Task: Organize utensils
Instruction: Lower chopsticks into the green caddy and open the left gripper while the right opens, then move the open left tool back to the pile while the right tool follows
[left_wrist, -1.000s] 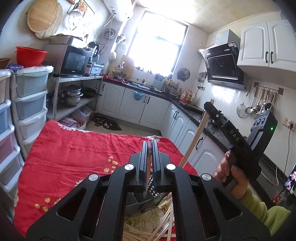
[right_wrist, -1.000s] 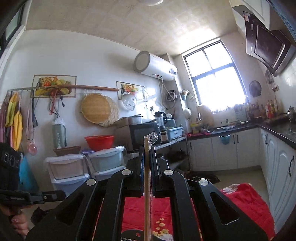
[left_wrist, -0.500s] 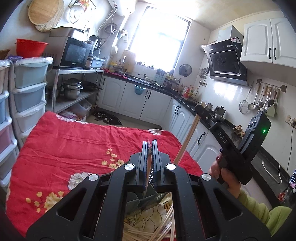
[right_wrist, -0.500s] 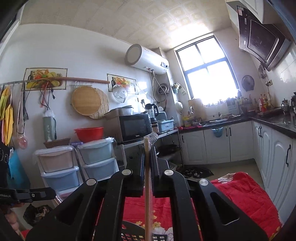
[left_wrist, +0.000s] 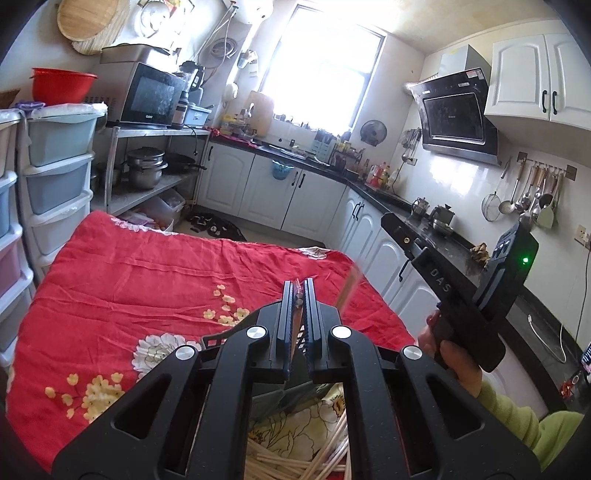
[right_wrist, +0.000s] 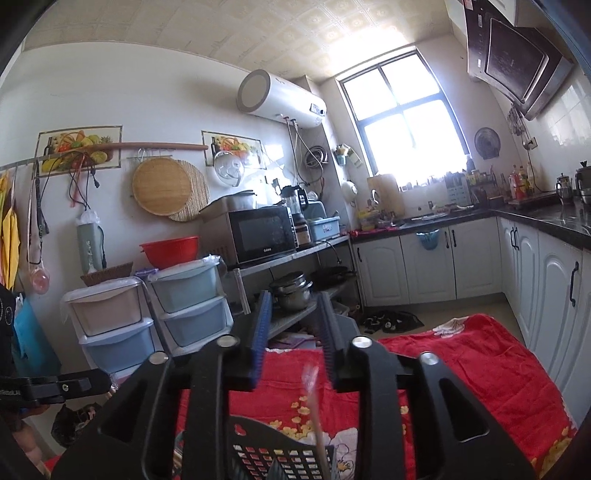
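Two grippers over one black perforated basket (right_wrist: 280, 454); one chopstick released.

The right gripper (right_wrist: 293, 325) had just been opening, its jaws spread; one chopstick (right_wrist: 314, 406) stood near upright between them (blurred, touching neither pad), lower end in the basket below. The left gripper (left_wrist: 298, 295) was pressed together on one thin chopstick (left_wrist: 295, 325), long axis along the fingers. Loose chopsticks (left_wrist: 295, 461) lay beneath it, uncountable.
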